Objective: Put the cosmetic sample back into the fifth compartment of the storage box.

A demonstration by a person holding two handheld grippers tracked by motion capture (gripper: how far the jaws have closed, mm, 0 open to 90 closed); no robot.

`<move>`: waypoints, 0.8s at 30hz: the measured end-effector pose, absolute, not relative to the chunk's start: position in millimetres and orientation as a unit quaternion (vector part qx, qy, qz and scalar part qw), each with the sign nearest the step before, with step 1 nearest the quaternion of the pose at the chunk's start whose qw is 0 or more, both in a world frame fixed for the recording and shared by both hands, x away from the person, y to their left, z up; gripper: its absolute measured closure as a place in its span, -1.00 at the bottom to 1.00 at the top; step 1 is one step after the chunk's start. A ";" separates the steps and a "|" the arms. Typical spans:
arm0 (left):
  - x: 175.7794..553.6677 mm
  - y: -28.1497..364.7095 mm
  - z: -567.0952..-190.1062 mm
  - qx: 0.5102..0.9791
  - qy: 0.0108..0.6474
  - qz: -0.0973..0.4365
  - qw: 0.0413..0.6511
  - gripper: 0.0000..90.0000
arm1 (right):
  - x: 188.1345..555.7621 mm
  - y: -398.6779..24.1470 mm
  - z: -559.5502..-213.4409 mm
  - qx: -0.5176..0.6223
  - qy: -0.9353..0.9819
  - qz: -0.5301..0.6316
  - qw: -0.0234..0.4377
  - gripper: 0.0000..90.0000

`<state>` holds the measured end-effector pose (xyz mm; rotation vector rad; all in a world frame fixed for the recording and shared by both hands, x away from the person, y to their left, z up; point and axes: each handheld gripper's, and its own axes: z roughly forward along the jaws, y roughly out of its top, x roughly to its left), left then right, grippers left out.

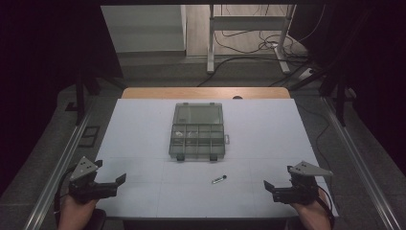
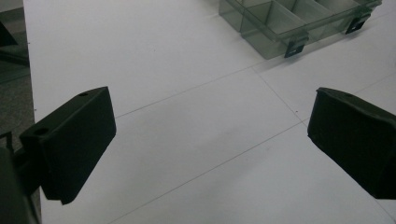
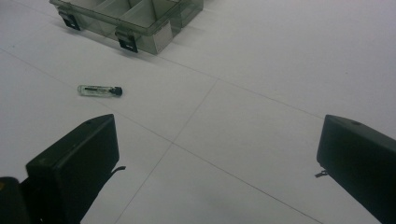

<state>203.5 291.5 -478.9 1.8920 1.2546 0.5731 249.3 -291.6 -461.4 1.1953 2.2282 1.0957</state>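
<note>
No readable writing or brand mark is legible on any item; the dark lines inside the vial [image 3: 99,90] are too small to read. The vial is a small clear tube with a black cap, lying on its side on the white table [image 1: 143,143], just in front of the compartment box [image 1: 197,138] and apart from it. The box is translucent grey, lid open, with two black latches on its near edge. My left gripper [image 1: 120,179] rests at the near left table edge, jaws wide apart, holding nothing. My right gripper [image 1: 268,185] rests at the near right edge, jaws fully spread, empty, well apart from the vial
</note>
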 end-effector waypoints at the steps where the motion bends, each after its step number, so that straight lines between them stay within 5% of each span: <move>1: 203.3 291.8 -479.0 0.744 0.494 0.225 0.390 -0.96 | 249.7 -292.0 -461.4 0.427 0.793 0.392 0.190 -1.00; 24: 201.9 294.7 -479.4 0.743 0.493 0.215 0.399 -0.95 | 254.2 -288.1 -462.1 0.418 0.805 0.384 0.174 -0.97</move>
